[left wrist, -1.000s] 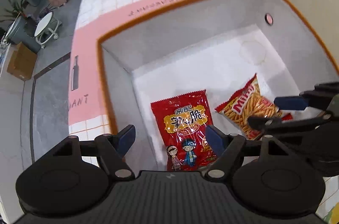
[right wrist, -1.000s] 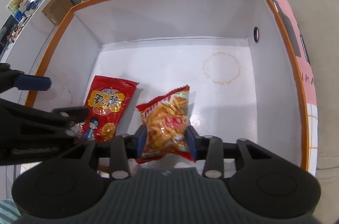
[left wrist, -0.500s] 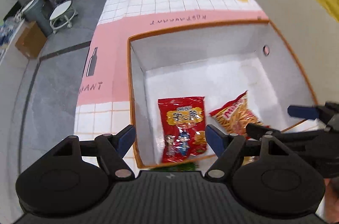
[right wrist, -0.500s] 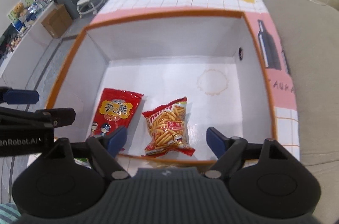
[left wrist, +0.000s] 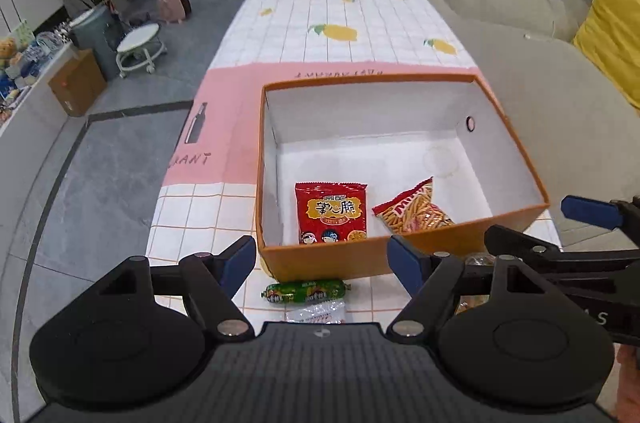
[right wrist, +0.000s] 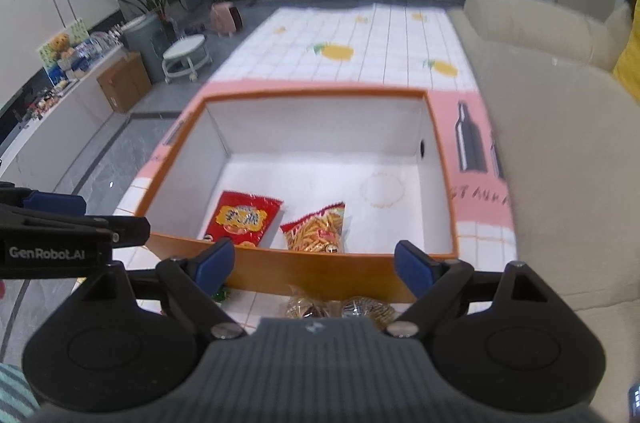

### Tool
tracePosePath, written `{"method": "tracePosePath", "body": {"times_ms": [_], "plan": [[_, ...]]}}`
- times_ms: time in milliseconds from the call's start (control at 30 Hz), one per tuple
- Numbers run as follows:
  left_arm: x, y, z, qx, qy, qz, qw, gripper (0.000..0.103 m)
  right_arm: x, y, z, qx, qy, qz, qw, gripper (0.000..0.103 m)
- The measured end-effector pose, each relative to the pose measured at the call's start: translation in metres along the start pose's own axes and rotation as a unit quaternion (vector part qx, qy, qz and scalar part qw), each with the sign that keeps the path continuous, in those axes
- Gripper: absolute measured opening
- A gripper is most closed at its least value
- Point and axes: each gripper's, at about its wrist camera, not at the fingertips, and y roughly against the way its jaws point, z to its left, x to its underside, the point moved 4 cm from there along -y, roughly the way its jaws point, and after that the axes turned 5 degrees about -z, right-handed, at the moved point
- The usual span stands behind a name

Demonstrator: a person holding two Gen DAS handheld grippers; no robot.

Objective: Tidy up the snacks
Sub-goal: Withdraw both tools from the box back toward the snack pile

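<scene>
Both the left hand-held gripper and the right hand-held gripper are hovering spread wide and empty before the orange box, where a red snack packet and a fries bag are lying side by side.

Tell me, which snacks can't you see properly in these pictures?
- Brown-wrapped snacks, right wrist view: gripper body covers their lower part; kind unclear.
- Clear packet, left wrist view: cut off by the left gripper body; print unreadable.
- Green sausage: label too small to read.
- Red packet and fries bag: the orange box front wall hides their bottom edges.
</scene>
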Motion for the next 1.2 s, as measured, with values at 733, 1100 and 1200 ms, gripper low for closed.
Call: {"method": "tracePosePath", "body": {"times_ms": [733, 1100, 1200], "plan": [[0.115, 0.051, -0.009, 0.044, 0.001, -0.011, 0.999, 0.081, 0.104, 0.088, 0.002, 0.044, -0.009, -0.029, 0.999, 0.086], [0.155, 0.021, -0.018, 0.08, 0.021, 0.024, 0.9963, 0.075, 0.145, 0.071, -0.01, 0.07, -0.012, 0.003, 0.997, 0.086], [0.16, 0.014, -0.017, 0.086, 0.018, 0.034, 0.9956, 0.071, 0.153, 0.061, -0.013, 0.056, -0.028, 0.024, 0.998, 0.084]]}}
